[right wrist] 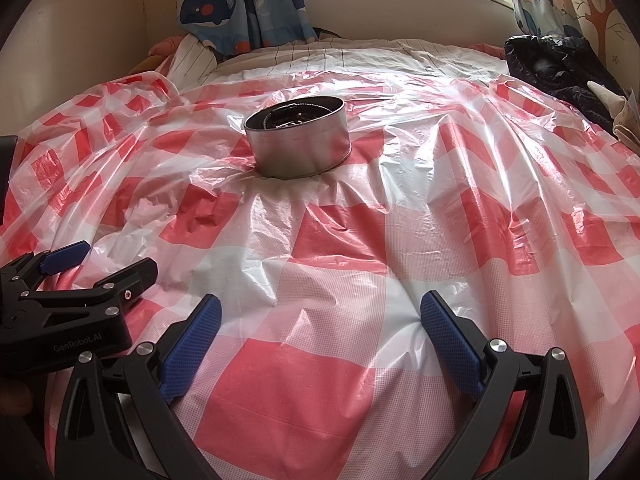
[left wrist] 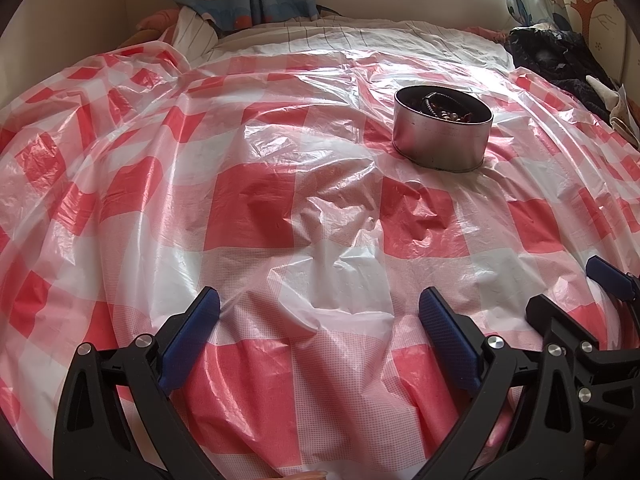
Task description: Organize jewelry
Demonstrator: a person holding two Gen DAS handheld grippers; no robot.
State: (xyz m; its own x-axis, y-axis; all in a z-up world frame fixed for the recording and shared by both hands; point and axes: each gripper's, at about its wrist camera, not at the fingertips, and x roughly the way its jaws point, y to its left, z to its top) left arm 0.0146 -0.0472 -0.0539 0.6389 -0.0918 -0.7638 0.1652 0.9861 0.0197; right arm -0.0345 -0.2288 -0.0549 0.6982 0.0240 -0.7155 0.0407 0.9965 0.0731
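- The round metal tin [left wrist: 442, 134] stands upright on the bed, past its middle toward the far edge, on a crinkled red-and-white checked plastic sheet [left wrist: 256, 208].
- Inside it lies a dark tangle of jewelry [left wrist: 444, 110]: chain and beads, too small to tell piece from piece.
- The left tool [left wrist: 320, 340] hangs near the bed's near edge with its jaws wide apart and nothing between them; the right tool [right wrist: 320, 344] is just beside it, equally spread and empty.
- Judged by look, the tin is light, stiff and smooth-walled, so it may slide on the slick sheet; pinching the rim seems safest.
- The chains will likely be limp and snag one another; take one strand at a loose loop.
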